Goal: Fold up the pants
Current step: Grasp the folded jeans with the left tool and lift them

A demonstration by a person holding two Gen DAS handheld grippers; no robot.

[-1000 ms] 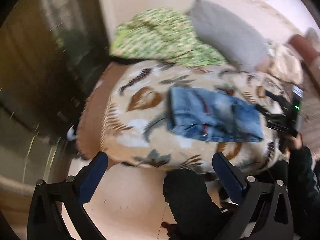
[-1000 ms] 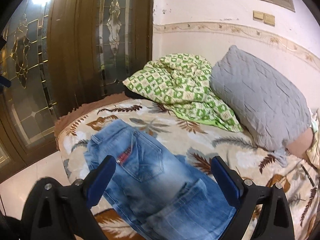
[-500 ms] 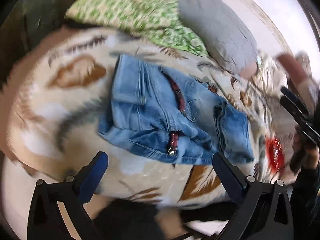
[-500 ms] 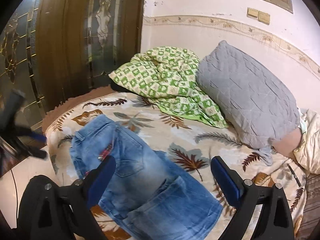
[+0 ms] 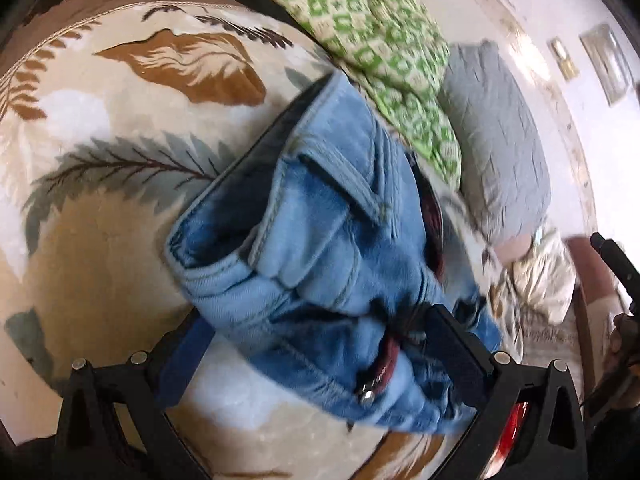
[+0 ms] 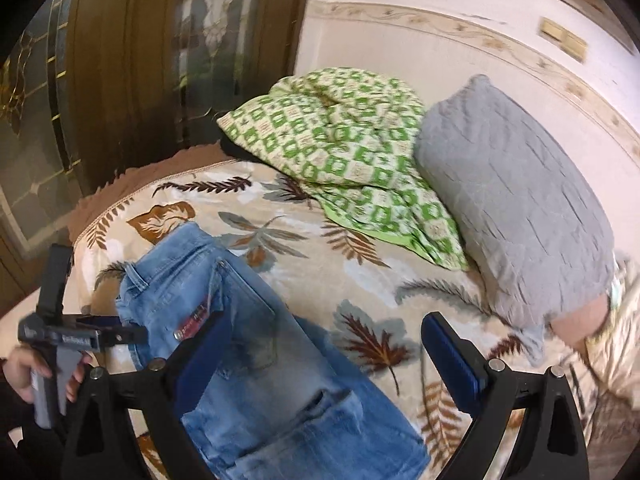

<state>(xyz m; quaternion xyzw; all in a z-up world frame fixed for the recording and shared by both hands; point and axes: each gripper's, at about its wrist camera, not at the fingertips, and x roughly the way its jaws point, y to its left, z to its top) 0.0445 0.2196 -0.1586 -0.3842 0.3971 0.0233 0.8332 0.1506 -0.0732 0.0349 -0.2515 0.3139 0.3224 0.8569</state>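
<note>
Both grippers, left [image 5: 316, 350] and right [image 6: 326, 354], gape wide over jeans [image 6: 240, 332] on a leaf-print bedspread [image 6: 360, 280] near the wooden door [image 6: 132, 60].

In the left wrist view, the left tool [image 5: 320, 350] is hiding the near edge of the jeans [image 5: 320, 220] behind its fingers, and motion blur is smearing the denim, so whether the pads are touching cloth is unclear. At 3 o'clock the frame edge is cropping the right tool [image 5: 618, 264]. In the right wrist view, the jeans [image 6: 256, 352] are running off at 6 o'clock, the grey pillow [image 6: 516, 216] is covering something pinkish at 4 o'clock, and the door [image 6: 120, 72] is blurring at 10 o'clock.
</note>
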